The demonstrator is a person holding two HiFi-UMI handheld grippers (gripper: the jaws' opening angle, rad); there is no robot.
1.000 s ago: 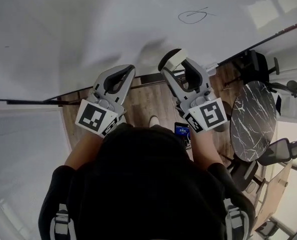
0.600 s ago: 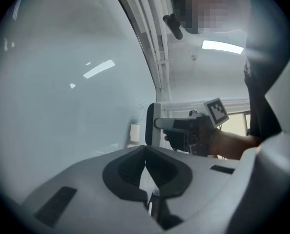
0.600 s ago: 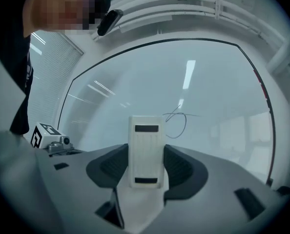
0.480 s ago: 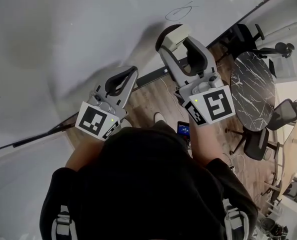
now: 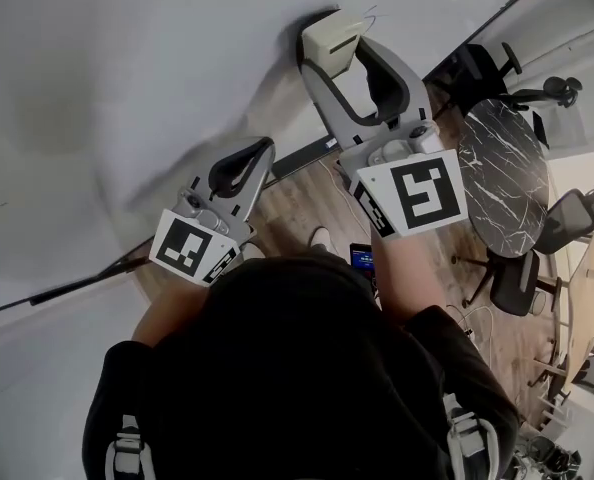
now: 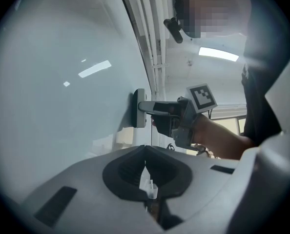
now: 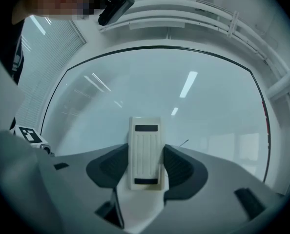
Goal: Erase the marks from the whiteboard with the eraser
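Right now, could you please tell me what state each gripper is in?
Left gripper: shut, holding nothing.
Right gripper: shut on the eraser, which is pressed flat against the whiteboard.

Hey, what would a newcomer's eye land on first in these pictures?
The cream eraser, gripped in the right claw, sits flat against the whiteboard at the top of the head view, a thin pen mark peeking out beside it. Lower left, the left claw is shut and empty.

Most of the pen mark [image 5: 375, 13] behind the eraser [image 5: 329, 36]
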